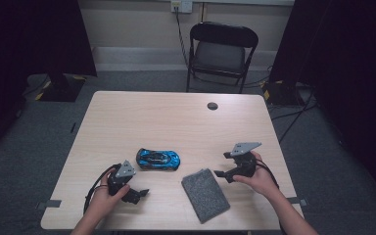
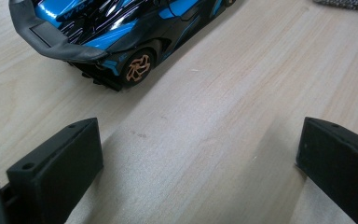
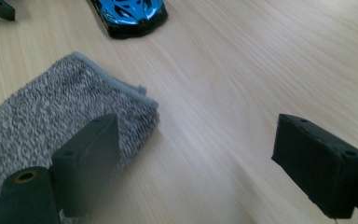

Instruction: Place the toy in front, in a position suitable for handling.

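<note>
A blue and black toy sports car (image 1: 158, 159) sits on the wooden table (image 1: 176, 117), a little front of centre. A folded grey towel (image 1: 205, 194) lies to its right near the front edge. My left gripper (image 1: 139, 196) rests open just in front of the car, held by a hand. In the left gripper view the car's rear wing and orange wheel (image 2: 107, 32) lie beyond the gripper (image 2: 198, 140), with bare wood between the jaws. My right gripper (image 1: 221, 164) is open beside the towel's far right corner. In the right gripper view the towel (image 3: 51, 112) lies behind one jaw of that gripper (image 3: 198, 135), with the car (image 3: 130, 14) farther off.
A black folding chair (image 1: 223, 49) stands behind the table. A round cable hole (image 1: 212, 105) sits near the table's far edge. Dark curtains hang at both sides, and cables run along the floor at the right. The far half of the table is bare wood.
</note>
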